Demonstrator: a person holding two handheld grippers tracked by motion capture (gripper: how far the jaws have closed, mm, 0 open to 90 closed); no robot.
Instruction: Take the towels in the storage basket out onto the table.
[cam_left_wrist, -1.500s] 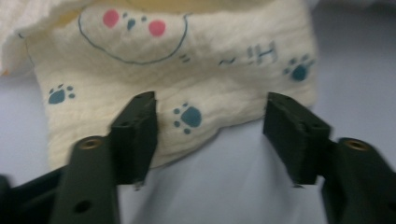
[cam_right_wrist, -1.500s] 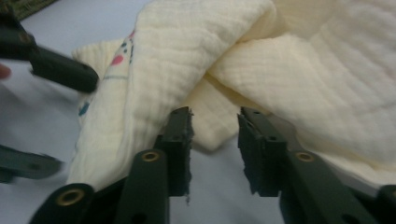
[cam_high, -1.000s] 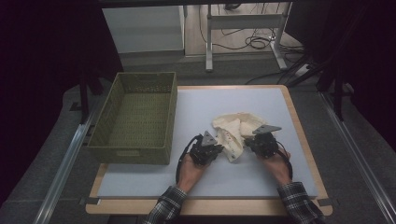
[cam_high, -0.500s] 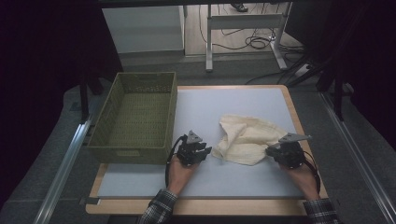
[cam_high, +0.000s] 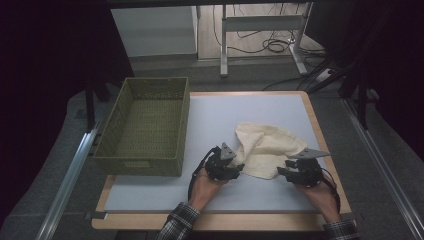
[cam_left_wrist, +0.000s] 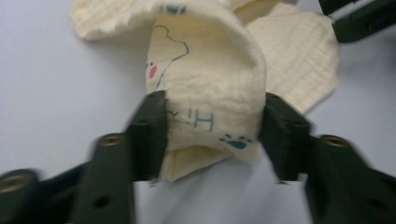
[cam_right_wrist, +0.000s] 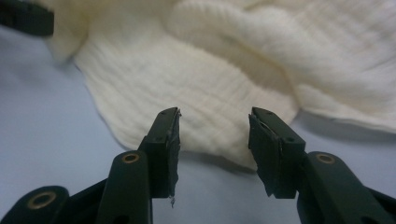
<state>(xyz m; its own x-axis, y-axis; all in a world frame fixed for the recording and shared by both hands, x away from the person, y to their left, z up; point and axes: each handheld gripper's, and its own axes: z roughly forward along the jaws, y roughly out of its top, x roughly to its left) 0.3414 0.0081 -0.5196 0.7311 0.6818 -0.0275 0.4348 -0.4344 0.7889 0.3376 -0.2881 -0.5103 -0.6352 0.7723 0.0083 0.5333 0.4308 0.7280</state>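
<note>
1. The left hand-held gripper (cam_high: 239, 167) sits at the near left corner of a cream muslin cloth (cam_high: 267, 148). In the left gripper view its jaws have just been opening, and a raised fold of the cloth (cam_left_wrist: 210, 93) stands between them, its edges reaching both black pads (cam_left_wrist: 152, 126). The fold bulges free rather than being squeezed, so this hand-held gripper reads as open.

2. The fold between those jaws carries print: the letters "Hi" in blue-grey, a small blue paw mark, a red dot and a thin dark outline.

3. The right hand-held gripper (cam_high: 284, 171) lies at the near right edge of the same cloth. In the right gripper view its jaws have also just been opening; they stand apart with nothing between them, and the cloth's edge (cam_right_wrist: 210, 116) lies on the surface just beyond the pads (cam_right_wrist: 168, 140).

4. The cloth spreads flat away from both hand-held grippers, between them and beyond them, on the pale mat of the bench (cam_high: 260, 107). Its left portion is rumpled upward near the left hand-held gripper.

5. Each hand-held gripper is held by a person's hand (cam_high: 202, 187), with plaid sleeves (cam_high: 177, 225) coming in from the near edge of the bench.

6. Beyond and to the left of the left hand-held gripper, well apart from the cloth, stands an olive-green woven basket (cam_high: 142, 162) on the left part of the bench.

7. Past the far edge of the bench, cables (cam_high: 272, 46) lie on the floor by a metal frame.
</note>
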